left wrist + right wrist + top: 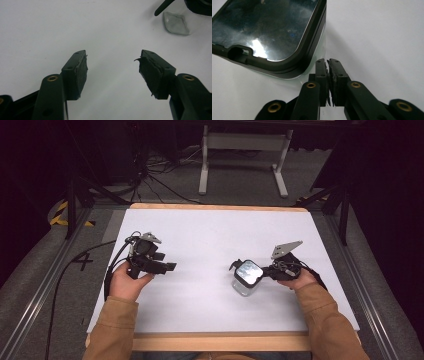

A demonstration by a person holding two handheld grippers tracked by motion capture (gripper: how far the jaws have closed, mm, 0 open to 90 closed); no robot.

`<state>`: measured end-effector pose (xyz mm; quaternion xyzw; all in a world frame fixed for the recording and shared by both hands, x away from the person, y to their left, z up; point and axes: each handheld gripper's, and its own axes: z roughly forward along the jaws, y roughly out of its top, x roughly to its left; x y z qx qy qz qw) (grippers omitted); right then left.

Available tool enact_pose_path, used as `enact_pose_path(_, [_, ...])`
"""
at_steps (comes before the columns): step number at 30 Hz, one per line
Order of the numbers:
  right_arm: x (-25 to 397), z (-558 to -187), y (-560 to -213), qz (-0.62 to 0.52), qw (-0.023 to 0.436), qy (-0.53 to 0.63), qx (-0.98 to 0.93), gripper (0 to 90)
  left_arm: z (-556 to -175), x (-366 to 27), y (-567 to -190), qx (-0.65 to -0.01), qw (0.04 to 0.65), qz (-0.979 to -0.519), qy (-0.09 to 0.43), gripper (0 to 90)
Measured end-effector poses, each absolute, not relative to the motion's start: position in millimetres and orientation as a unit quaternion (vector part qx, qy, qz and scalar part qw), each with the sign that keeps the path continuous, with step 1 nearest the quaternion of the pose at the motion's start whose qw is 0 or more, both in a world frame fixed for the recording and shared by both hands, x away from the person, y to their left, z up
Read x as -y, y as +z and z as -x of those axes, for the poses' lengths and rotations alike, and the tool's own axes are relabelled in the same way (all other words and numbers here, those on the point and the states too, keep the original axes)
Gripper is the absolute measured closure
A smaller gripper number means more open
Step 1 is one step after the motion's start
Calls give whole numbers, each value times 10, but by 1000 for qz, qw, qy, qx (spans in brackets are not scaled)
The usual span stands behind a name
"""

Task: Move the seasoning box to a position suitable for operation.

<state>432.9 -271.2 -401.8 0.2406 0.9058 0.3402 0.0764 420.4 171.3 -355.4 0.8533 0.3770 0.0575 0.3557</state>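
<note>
Jar (pixel 246 279) w/ glossy lid beside pinched-together right gripper (pixel 328 65).

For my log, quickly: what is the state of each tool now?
Left tool: open, holding nothing.
Right tool: closed, empty, beside the jar.

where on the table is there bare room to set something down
Bare: the far half of the white table and the middle strip between the left gripper and the clear jar. Crowded only around the jar, where the right gripper sits beside its lid.

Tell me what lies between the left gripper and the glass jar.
Nothing: in the high view, bare white table separates the left gripper from the glass jar.
</note>
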Motion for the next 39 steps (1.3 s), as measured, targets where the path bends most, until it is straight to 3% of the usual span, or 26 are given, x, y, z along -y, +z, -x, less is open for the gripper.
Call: enact_pose_path(39, [2524, -4057, -4223, -191, 21, 283, -940, 878, -4354, -1417, -3552, -336, 352, -873, 39, 412])
